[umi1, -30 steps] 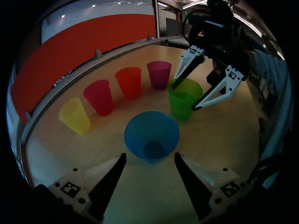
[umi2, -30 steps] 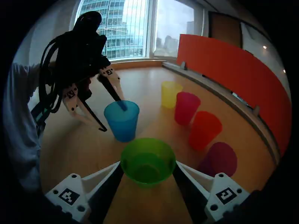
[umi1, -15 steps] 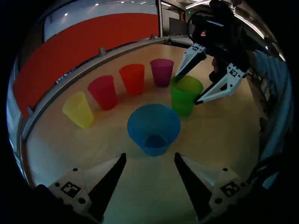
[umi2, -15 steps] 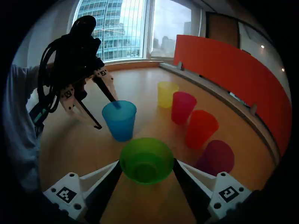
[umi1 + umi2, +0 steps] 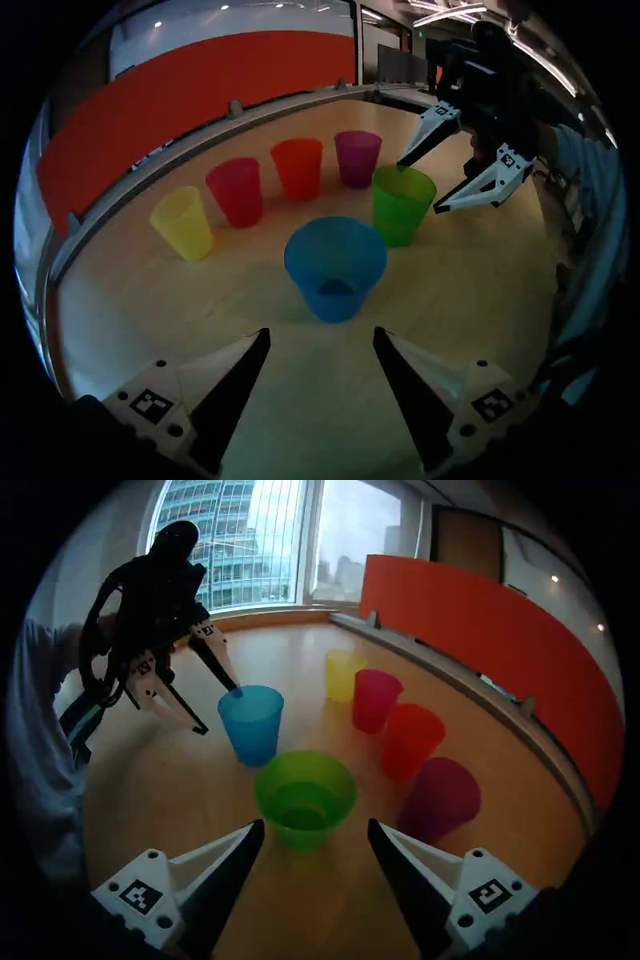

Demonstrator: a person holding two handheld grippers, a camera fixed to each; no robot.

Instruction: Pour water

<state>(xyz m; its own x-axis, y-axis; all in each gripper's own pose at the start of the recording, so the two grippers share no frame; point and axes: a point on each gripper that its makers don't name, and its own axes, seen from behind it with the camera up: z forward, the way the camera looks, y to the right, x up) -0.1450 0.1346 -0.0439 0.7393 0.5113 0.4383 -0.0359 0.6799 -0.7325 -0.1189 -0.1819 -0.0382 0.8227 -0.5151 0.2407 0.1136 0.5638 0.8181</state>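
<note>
On wooden table (image 5: 480,280), left gripper (image 5: 321,330) spread empty near blue cup (image 5: 336,268), right gripper (image 5: 315,822) spread empty near green cup (image 5: 305,788).

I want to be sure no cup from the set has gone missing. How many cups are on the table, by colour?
yellow cup: 1
pink cup: 1
orange cup: 1
purple cup: 1
green cup: 1
blue cup: 1
Total: 6 cups
</note>
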